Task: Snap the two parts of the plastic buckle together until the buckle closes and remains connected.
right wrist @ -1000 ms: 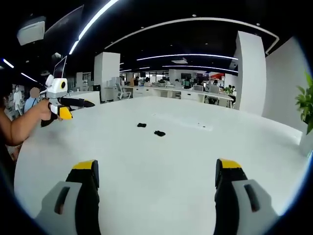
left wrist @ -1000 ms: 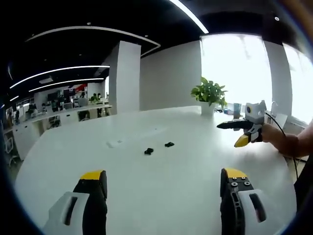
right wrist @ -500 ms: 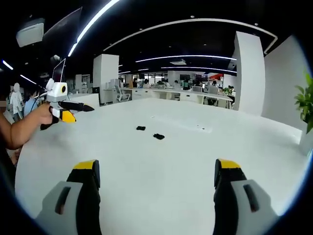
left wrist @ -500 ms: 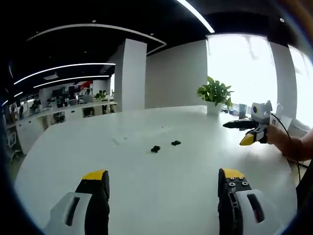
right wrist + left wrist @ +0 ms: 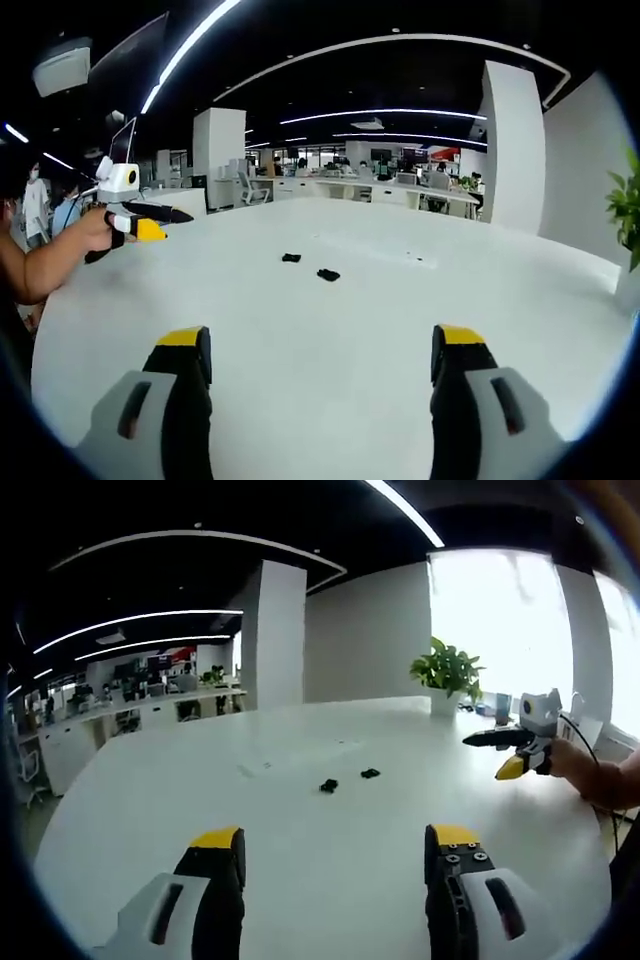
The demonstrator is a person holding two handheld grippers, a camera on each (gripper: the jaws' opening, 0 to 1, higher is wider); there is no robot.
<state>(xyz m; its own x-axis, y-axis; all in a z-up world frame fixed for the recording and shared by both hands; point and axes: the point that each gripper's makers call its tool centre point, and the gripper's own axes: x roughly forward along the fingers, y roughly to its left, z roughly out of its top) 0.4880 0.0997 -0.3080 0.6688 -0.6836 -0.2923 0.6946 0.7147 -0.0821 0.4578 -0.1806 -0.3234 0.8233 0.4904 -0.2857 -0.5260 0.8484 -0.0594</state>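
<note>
Two small black buckle parts lie apart on the white table: one (image 5: 328,786) left of the other (image 5: 370,774) in the left gripper view, and in the right gripper view one (image 5: 291,258) lies left of and beyond the other (image 5: 328,275). My left gripper (image 5: 332,852) is open over the near table, well short of them. My right gripper (image 5: 320,352) is open too, nothing between its jaws. The right gripper (image 5: 510,750) enters the left gripper view from the right, held in a hand. The left gripper (image 5: 140,222) appears at the left of the right gripper view.
The big white table (image 5: 300,830) spreads ahead. A potted plant (image 5: 447,672) stands at its far edge by a bright window. A white pillar (image 5: 273,635) and office desks with people lie behind. A person's forearm (image 5: 45,265) reaches in from the left.
Both grippers' jaws have narrowed a little but stay open. The left gripper view has shifted, so the buckle parts sit slightly further right in it. The parts themselves have not moved.
</note>
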